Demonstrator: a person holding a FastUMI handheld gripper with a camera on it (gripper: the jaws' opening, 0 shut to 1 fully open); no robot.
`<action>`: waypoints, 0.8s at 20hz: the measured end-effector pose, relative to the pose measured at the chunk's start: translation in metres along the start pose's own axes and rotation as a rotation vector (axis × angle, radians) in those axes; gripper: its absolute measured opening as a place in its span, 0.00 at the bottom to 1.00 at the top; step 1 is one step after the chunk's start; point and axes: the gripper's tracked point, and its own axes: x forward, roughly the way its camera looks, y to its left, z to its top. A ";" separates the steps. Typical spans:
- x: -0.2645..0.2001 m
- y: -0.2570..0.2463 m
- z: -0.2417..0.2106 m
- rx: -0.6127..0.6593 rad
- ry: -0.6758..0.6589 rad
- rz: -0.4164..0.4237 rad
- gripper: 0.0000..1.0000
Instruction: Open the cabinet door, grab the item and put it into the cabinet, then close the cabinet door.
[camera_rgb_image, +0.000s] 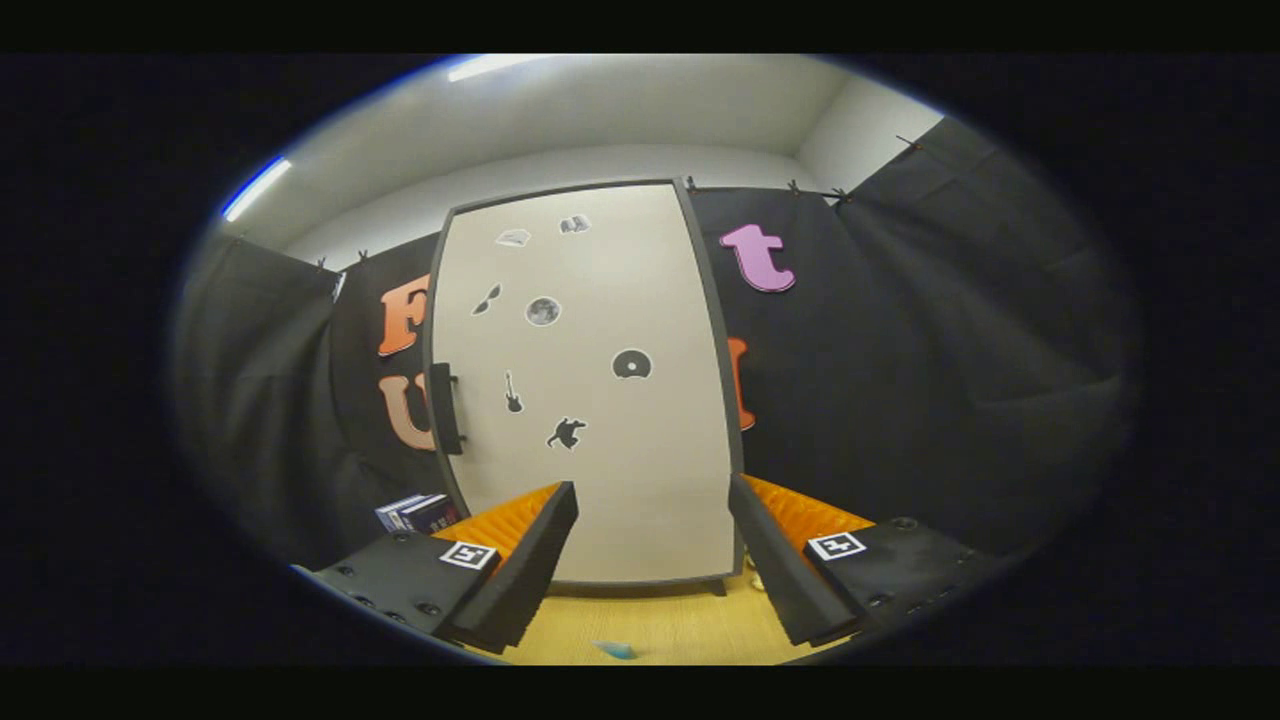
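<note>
In the gripper view we see our hand-held gripper (652, 560) with its fingers spread wide apart and nothing between them, facing the cabinet (590, 390) that stands on the wooden table (660, 625). The cabinet door (600, 470) is shut flush in its dark frame, so we cannot see what is inside; its dark handle (446, 408) sits at the left edge. Bare table lies between fingers and cabinet. A small boxed item (418, 512) rests left of the cabinet, beyond the left finger.

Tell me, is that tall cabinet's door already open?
No, the cabinet door sits flush and shut, its handle untouched, while the open gripper holds nothing.
</note>
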 end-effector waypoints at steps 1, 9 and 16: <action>0.001 -0.001 0.001 -0.003 -0.004 -0.011 0.97; 0.022 0.046 0.024 -0.042 -0.043 0.030 0.98; 0.095 0.163 0.023 -0.028 0.028 0.235 0.98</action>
